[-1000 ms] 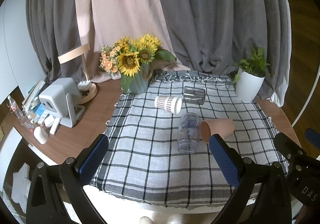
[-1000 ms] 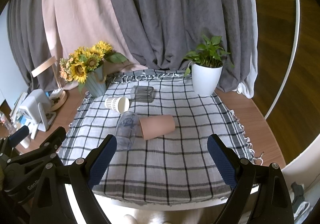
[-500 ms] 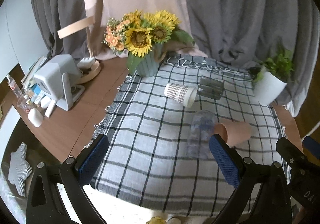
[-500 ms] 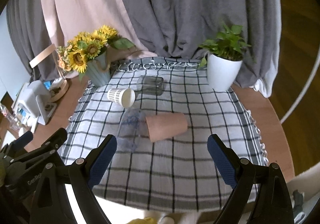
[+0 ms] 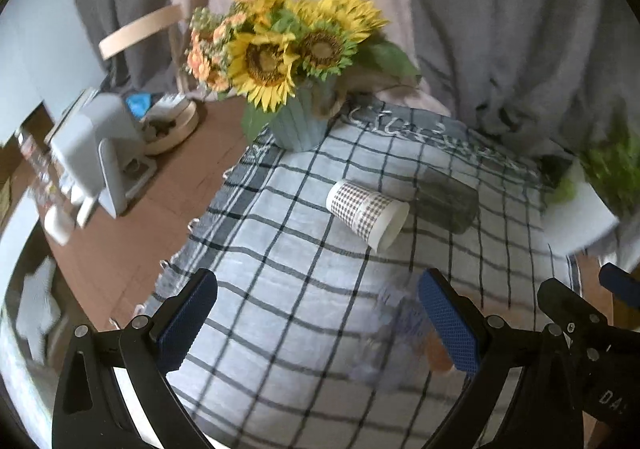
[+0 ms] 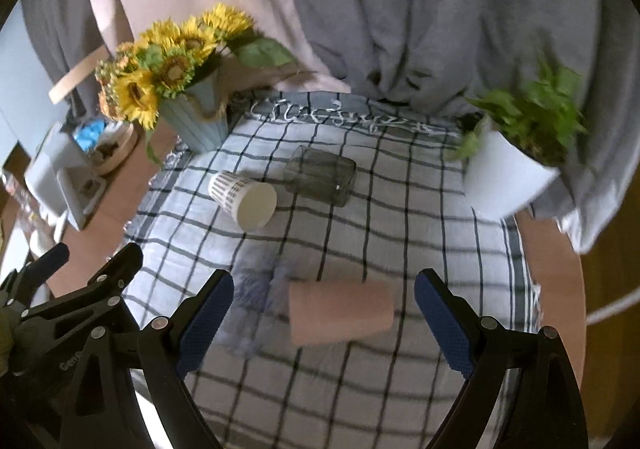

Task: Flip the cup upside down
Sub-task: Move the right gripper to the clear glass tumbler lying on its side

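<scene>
The right hand-held gripper [image 6: 322, 313] has its jaws wide apart, framing the terracotta cup [image 6: 340, 313], which lies on its side on the checked cloth [image 6: 400, 389] over the tabletop. The left hand-held gripper [image 5: 318, 321] is likewise spread and empty. Touching the cup's open end lies a clear plastic tumbler [image 6: 254, 289]; a careless pinch could likely knock it rolling. Farther back, a patterned paper cup [image 6: 242, 199] and a smoked glass tumbler [image 6: 320, 177] also lie toppled. The round cup could slip or roll away.

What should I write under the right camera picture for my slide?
Open right gripper above a pink cup lying sideways on a checked cloth.
</scene>
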